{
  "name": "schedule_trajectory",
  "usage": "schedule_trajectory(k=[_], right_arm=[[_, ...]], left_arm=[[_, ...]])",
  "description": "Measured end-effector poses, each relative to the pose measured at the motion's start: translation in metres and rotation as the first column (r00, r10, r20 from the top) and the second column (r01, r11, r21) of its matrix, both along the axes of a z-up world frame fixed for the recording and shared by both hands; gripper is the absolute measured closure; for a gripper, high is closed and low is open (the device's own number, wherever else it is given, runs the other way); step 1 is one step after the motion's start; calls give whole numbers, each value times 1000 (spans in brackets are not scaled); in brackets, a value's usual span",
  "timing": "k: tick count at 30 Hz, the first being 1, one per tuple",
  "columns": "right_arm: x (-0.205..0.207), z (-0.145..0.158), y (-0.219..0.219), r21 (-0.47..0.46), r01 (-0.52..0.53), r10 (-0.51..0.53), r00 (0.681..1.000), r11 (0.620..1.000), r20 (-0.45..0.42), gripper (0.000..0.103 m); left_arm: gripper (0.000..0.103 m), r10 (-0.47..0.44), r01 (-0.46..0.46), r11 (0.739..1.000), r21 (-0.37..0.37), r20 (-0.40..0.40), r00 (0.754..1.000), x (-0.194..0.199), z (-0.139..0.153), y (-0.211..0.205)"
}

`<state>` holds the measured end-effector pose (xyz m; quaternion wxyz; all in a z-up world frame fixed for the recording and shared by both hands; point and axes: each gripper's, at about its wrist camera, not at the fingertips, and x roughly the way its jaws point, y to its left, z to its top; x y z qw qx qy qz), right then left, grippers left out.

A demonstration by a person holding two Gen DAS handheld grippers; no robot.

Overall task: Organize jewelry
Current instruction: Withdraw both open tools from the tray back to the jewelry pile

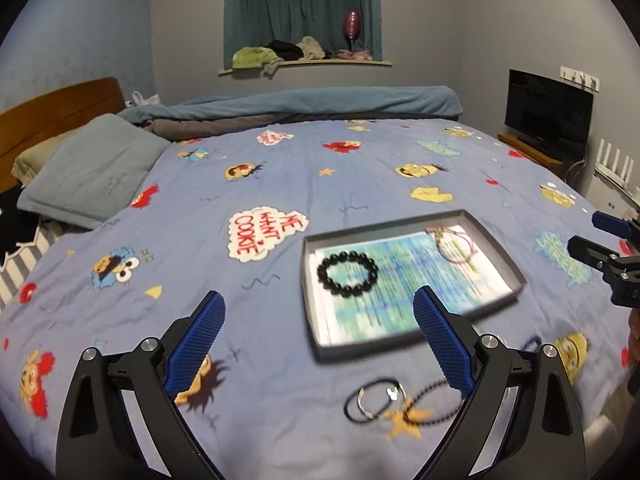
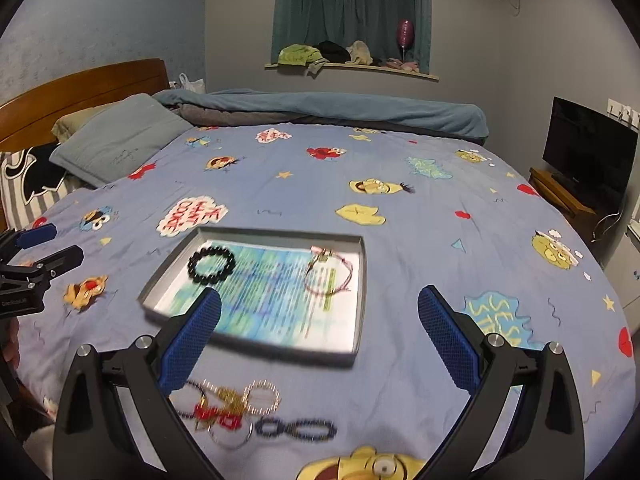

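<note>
A shallow grey tray (image 1: 516,264) (image 2: 362,280) lined with printed paper lies on the blue cartoon bedspread. In it are a black bead bracelet (image 1: 347,273) (image 2: 211,264) and a pink cord bracelet (image 1: 456,245) (image 2: 329,274). My left gripper (image 1: 320,332) is open and empty, above the tray's near edge. My right gripper (image 2: 320,334) is open and empty, above the tray's near right corner. Loose jewelry lies in front of the tray: a silver ring with black cord (image 1: 376,398), a dark bead necklace (image 1: 434,404), gold and red pieces (image 2: 236,400) and a dark bead chain (image 2: 296,429).
Pillows (image 1: 92,168) and a wooden headboard (image 1: 60,100) are at the left. A folded blue duvet (image 1: 312,106) lies along the far edge. A TV (image 1: 548,112) stands on a low stand at the right. The right gripper shows at the left wrist view's right edge (image 1: 600,248).
</note>
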<state>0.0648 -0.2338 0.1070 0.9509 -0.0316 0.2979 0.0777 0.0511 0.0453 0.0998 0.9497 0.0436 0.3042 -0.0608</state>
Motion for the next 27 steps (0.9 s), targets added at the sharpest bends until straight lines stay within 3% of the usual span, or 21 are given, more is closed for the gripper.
schedule_trajectory(k=[8,19,27], right_arm=[[-34,-20,2,-5,-15,15,1000,1000,-18,6],[-50,-65,6,-21,-7,6,999,1000,-50,6],[-47,-93,-4,-12,28,-28,998,1000,-62,6]], left_arm=[[8,-28,28,1000,0,5,1000,-38,-18,-7],[8,-5,4,1000,-12,-59,998,-39,-70,-7],[8,0,0,1000,-2,-53,999,-37,-87,-6]])
